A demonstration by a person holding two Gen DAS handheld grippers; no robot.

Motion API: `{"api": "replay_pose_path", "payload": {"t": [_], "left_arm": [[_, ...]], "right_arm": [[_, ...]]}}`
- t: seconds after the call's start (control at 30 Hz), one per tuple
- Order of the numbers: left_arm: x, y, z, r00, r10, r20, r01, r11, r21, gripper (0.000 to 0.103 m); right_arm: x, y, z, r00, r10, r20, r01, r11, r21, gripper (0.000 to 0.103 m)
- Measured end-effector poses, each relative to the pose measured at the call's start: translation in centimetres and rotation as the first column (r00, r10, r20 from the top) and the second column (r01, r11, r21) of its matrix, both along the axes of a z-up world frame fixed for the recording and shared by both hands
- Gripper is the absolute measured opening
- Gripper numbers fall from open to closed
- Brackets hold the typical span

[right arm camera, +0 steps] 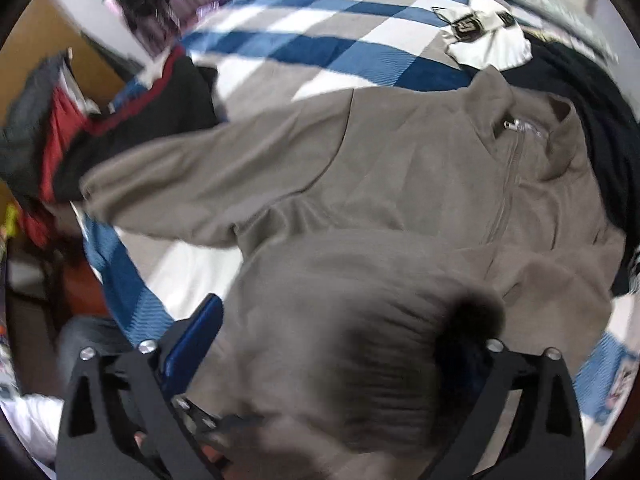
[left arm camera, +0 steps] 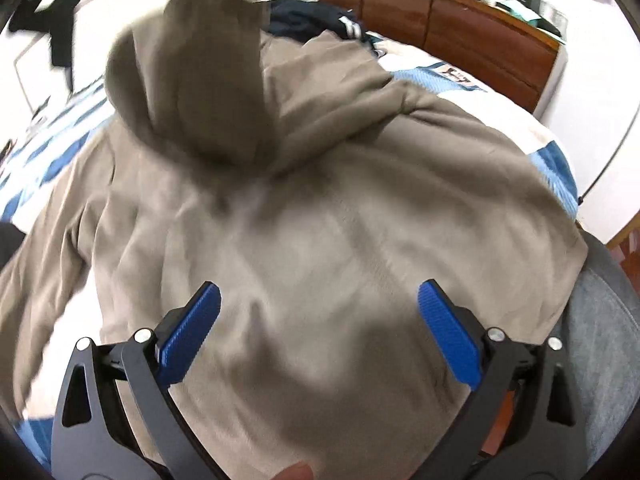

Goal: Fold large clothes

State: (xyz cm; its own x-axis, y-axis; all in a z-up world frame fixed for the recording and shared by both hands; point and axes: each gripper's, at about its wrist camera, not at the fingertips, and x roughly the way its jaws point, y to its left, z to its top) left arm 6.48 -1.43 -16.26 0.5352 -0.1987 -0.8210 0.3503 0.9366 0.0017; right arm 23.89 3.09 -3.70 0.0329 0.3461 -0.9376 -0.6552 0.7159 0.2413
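Right now the taupe fleece pullover (left arm camera: 320, 240) lies spread over the bed, on a bedspread (right arm camera: 320, 40) checked in blue, grey and white. From the right wrist view it lies front side up: its short zip (right arm camera: 508, 184) runs down from a stand-up collar (right arm camera: 496, 96), and one sleeve (right arm camera: 208, 176) stretches out flat toward a black and red garment (right arm camera: 132, 120) at the bed's edge.

The left gripper (left arm camera: 320, 312) hovers over the body of the pullover with its blue pads (left arm camera: 192, 336) spread wide and nothing between them; only flat fabric shows beneath the gap.

The right gripper (right arm camera: 332, 344) also stands wide apart. Its left blue pad (right arm camera: 192, 348) is clear to see, while the other is hidden behind a blurred fold of the fleece (right arm camera: 360, 340) that hangs close to the lens, between the fingers. I cannot see either pad pressing on it. In the left wrist view a bunched, blurred part of the pullover (left arm camera: 188, 80) is lifted above the rest, beneath a dark blurred shape at the top edge that I cannot make out.

A dark navy garment (left arm camera: 312, 20) sits beyond the pullover, and a white top with a black badge (right arm camera: 484, 36) lies farther up the bed. Along the wall runs a wooden chest of drawers (left arm camera: 440, 28) cluttered on top.
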Motion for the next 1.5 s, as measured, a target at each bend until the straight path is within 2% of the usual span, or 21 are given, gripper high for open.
{"api": "replay_pose_path", "payload": {"t": [0.1, 0.13, 0.2, 0.27, 0.43, 0.57, 0.7, 0.8, 0.9, 1.07, 1.17, 1.27, 1.4, 1.5], "left_arm": [[0.8, -1.4, -0.7, 1.000, -0.020, -0.001, 0.020, 1.000, -0.002, 0.097], [0.7, -1.5, -1.0, 1.000, -0.025, -0.007, 0.025, 1.000, -0.008, 0.097], [0.6, -1.8, -1.7, 0.999, -0.041, -0.024, 0.040, 0.999, -0.019, 0.097], [0.9, -2.2, -2.2, 0.998, -0.052, -0.032, 0.052, 0.999, 0.001, 0.097], [1.2, -2.0, -1.2, 0.998, -0.066, 0.002, 0.066, 0.998, 0.013, 0.097], [2.9, -1.4, 1.0, 0.996, -0.072, 0.051, 0.073, 0.997, -0.021, 0.097], [5.5, -0.8, 2.8, 0.992, -0.076, 0.102, 0.081, 0.996, -0.048, 0.097], [7.4, -0.1, 3.2, 0.993, -0.066, 0.094, 0.074, 0.994, -0.084, 0.097], [9.5, 0.5, 3.0, 0.994, -0.082, 0.075, 0.091, 0.990, -0.112, 0.097], [12.9, 3.2, 1.1, 0.999, -0.047, -0.024, 0.041, 0.981, -0.191, 0.097], [14.6, 5.6, 0.3, 0.998, 0.024, -0.064, -0.037, 0.978, -0.207, 0.097], [15.9, 8.1, -0.4, 0.993, 0.081, -0.087, -0.098, 0.973, -0.208, 0.097], [17.1, 10.6, -1.3, 0.986, 0.135, -0.093, -0.151, 0.970, -0.191, 0.097], [18.2, 12.2, -1.7, 0.979, 0.175, -0.101, -0.192, 0.963, -0.191, 0.097]], "right_arm": [[0.1, 3.4, -0.4, 0.997, 0.079, 0.011, -0.079, 0.996, -0.041, 0.081], [-0.1, 4.9, -1.1, 0.995, 0.098, 0.003, -0.098, 0.994, -0.053, 0.079], [-0.3, 6.6, -1.3, 0.992, 0.124, -0.014, -0.125, 0.991, -0.051, 0.079], [-0.5, 8.7, -1.0, 0.987, 0.159, -0.031, -0.160, 0.986, -0.035, 0.083], [-1.1, 10.0, 2.0, 0.981, 0.195, -0.015, -0.194, 0.979, 0.062, 0.096], [-0.2, 6.3, 5.0, 0.988, 0.155, 0.020, -0.157, 0.982, 0.108, 0.098], [2.8, -2.6, 6.4, 0.998, -0.006, 0.054, -0.002, 0.990, 0.144, 0.098], [3.9, -9.0, 5.3, 0.991, -0.120, 0.051, 0.111, 0.981, 0.160, 0.098], [4.0, -13.7, 3.4, 0.980, -0.195, 0.031, 0.186, 0.966, 0.178, 0.098], [3.3, -19.7, -0.1, 0.953, -0.304, -0.002, 0.296, 0.927, 0.230, 0.099], [2.8, -21.0, -2.1, 0.944, -0.330, -0.018, 0.324, 0.911, 0.256, 0.099], [2.3, -20.9, -4.1, 0.949, -0.314, -0.025, 0.309, 0.913, 0.267, 0.099], [1.7, -20.5, -6.7, 0.956, -0.288, -0.061, 0.291, 0.893, 0.343, 0.099], [1.7, -20.2, -8.4, 0.952, -0.297, -0.070, 0.303, 0.895, 0.326, 0.099]]}}
